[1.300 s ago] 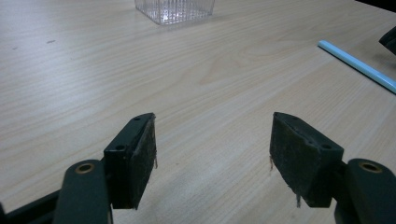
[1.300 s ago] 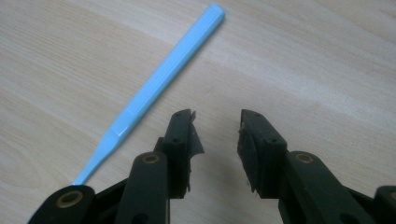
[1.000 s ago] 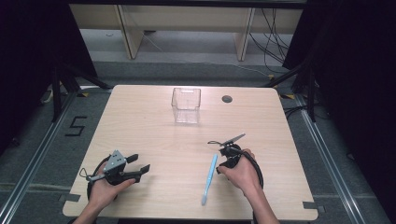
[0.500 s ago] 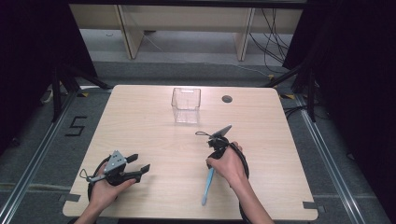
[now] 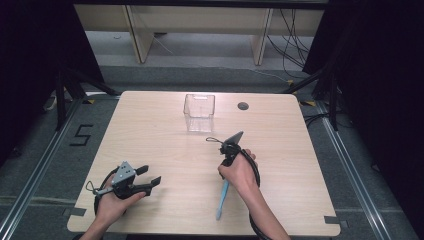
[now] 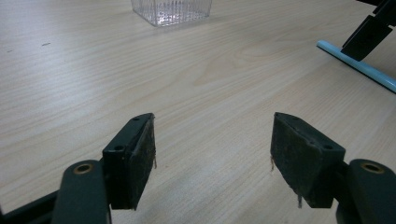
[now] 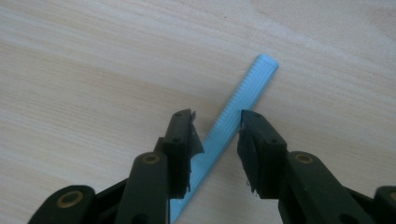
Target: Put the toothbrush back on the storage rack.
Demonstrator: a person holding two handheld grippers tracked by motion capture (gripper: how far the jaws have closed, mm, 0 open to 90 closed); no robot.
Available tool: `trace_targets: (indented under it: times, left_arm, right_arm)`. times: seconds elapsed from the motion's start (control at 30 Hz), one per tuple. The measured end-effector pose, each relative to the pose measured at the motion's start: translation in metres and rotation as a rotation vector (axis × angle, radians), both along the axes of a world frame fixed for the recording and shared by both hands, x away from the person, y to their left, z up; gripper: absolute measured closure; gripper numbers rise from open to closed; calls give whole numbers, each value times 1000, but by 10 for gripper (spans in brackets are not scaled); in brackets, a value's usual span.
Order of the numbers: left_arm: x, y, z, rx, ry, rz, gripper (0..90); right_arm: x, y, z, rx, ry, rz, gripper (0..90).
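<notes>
A light blue ribbed stick (image 5: 222,200) lies slanted on the wooden table (image 5: 150,130), near its front edge. My right gripper (image 5: 227,167) points down over the stick's far end, under the person's hand. In the right gripper view the stick (image 7: 243,93) runs between the two jaws of the gripper (image 7: 215,135). The jaws stand apart on either side of it, without clamping it. My left gripper (image 5: 149,175) rests low at the front left, open, with nothing between its jaws (image 6: 212,154). From there the stick (image 6: 359,70) shows at the far right.
A clear plastic box (image 5: 199,112) stands upright at the middle back of the table; its base (image 6: 170,9) shows in the left gripper view. A dark round grommet (image 5: 243,106) sits to its right. Bare wood lies between the two hands.
The right hand has moved left, and its gripper now straddles the blue stick's far end. The stick and the left gripper have stayed in place.
</notes>
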State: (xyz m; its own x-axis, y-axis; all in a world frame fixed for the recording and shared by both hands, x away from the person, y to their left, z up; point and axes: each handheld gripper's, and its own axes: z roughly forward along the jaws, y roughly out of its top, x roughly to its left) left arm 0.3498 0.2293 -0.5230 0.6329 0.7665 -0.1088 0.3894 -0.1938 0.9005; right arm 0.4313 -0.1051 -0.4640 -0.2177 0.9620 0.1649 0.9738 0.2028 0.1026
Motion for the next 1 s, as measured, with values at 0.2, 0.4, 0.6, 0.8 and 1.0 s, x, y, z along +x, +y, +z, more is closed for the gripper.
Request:
trace_targets:
  times: [0.2,0.4,0.6,0.8,1.0]
  left_arm:
    - [-1,0,0,4,-5,-1,302]
    - [-3,-1,0,6,-1,-2,302]
    - [-1,-2,0,0,-2,-9,301]
    - [-1,-2,0,5,6,-3,300]
    - [-1,-3,0,9,1,-9,301]
  right_arm:
    - [2,5,-3,-84,-9,-40,645]
    - [5,8,-6,-113,2,-43,644]
    - [8,11,-9,-135,22,-72,666]
    - [8,12,-10,-168,30,-41,783]
    - [7,11,-11,-172,13,46,790]
